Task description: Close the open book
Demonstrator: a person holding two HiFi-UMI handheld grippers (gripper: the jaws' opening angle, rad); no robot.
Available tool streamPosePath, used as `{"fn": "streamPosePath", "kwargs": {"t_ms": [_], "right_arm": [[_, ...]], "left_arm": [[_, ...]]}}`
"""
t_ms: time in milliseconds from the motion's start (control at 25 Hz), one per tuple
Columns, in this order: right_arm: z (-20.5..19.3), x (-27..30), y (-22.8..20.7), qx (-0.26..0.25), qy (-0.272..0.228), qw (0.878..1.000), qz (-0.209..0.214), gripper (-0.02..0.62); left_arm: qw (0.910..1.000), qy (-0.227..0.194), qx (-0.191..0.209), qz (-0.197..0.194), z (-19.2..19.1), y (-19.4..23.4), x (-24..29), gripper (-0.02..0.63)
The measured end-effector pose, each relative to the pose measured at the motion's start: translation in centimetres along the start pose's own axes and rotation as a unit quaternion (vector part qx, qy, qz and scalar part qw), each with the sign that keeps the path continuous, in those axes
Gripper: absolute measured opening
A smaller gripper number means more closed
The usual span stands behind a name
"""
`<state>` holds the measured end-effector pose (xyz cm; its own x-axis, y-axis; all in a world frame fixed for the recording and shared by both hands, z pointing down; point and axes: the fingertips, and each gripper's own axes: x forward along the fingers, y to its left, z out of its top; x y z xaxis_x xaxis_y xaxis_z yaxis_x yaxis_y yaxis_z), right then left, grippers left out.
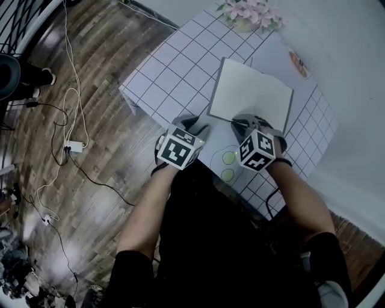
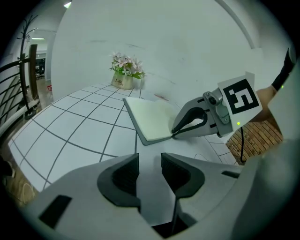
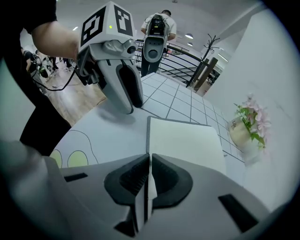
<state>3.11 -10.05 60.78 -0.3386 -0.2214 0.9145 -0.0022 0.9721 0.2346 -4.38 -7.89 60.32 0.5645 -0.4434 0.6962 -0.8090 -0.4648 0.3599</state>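
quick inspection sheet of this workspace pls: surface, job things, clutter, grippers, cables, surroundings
surface: table under a white grid cloth, green print at the near edge
job's things: open book lies flat, white page up
clutter: flower pot at the far end; small orange item, unclear
grippers: left gripper open, empty, over the cloth; right gripper shut on a thin page edge of the open book
cables: cables and power strip on the floor
surroundings: wooden floor, white wall, railing
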Motion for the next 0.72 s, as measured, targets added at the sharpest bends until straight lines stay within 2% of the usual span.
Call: {"fn": "streamPosePath", "kwargs": {"t_ms": [280,720], "right_arm": [[0.0,-0.7,-0.7,0.006,-0.021,0.999,-0.038,0.009],[-0.8,-2.8,-2.6,0.053,-0.050,0.993,-0.095,0.005]], "left_arm": [[0.9997,0.016,0.014,-0.011,1.2,-0.8,1.9,0.130],[0.9995,0.026,0.011,0.011,1.9,-0.6,2.4,0.130]]}}
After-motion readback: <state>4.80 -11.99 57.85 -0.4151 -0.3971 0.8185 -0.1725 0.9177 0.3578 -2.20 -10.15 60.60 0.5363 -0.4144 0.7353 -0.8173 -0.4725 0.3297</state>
